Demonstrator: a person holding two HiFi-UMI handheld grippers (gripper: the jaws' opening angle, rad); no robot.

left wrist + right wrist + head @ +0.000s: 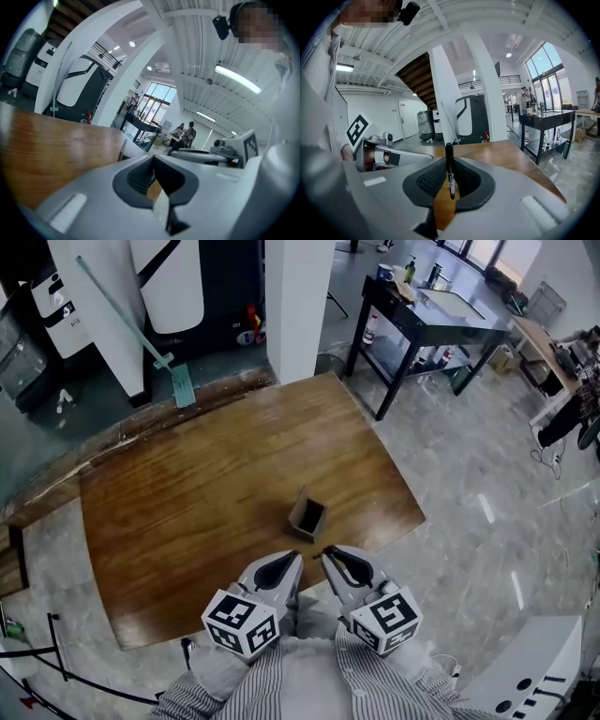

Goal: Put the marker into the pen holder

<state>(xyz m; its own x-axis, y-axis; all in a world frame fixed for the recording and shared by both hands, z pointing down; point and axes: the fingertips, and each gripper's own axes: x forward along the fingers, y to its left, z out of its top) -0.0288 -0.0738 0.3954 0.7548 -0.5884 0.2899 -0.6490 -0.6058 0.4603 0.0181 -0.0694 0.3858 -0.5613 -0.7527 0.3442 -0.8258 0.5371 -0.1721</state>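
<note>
- Right gripper (449,161): jaws closed on the marker (449,171), pinched near their tips. In the right gripper view the marker stands along the jaw line, one end rising clear above the pads. Judged purpose: a free end that can be steered into an opening.
- Left gripper (153,161): jaws together, nothing between them. It sits at 9 o'clock of the right gripper, close alongside, and appears to have no part in the carry.
- Both grippers are held low at the person's body, off the near edge of the desk (187,493).
- Pen holder (307,514): on the desk near its front edge, at 12 o'clock from the grippers, mouth open and facing up. It is apart from both grippers.
- Assessment: the marker is secured but not yet delivered. The next move calls for aligning it over the mouth.
</note>
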